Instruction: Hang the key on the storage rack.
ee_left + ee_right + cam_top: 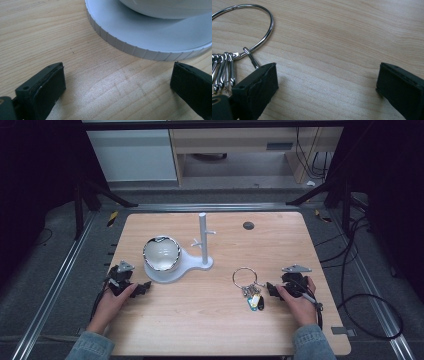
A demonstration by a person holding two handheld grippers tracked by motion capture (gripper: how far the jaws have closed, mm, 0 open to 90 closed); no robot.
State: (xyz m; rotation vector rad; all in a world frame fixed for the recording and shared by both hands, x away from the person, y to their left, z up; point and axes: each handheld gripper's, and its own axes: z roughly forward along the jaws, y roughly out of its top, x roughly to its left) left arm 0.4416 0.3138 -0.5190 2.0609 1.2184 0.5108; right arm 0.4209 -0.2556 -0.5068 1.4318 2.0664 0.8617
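A large metal key ring with several keys and coloured tags lies flat on the wooden table, right of centre. My right gripper rests just right of it, open, nothing between its jaws. In the right gripper view the key ring curves past the left jaw, clips bunched beside it. A white stand with short pegs rises from a white base carrying a shiny bowl. My left gripper sits open near the base's front left; the ribbed base and bowl lie ahead of its gripper.
A dark round grommet is set in the table near the far edge. Bare wood lies between the two grippers. Metal rails run along both sides of the table, and cables loop on the floor to the right.
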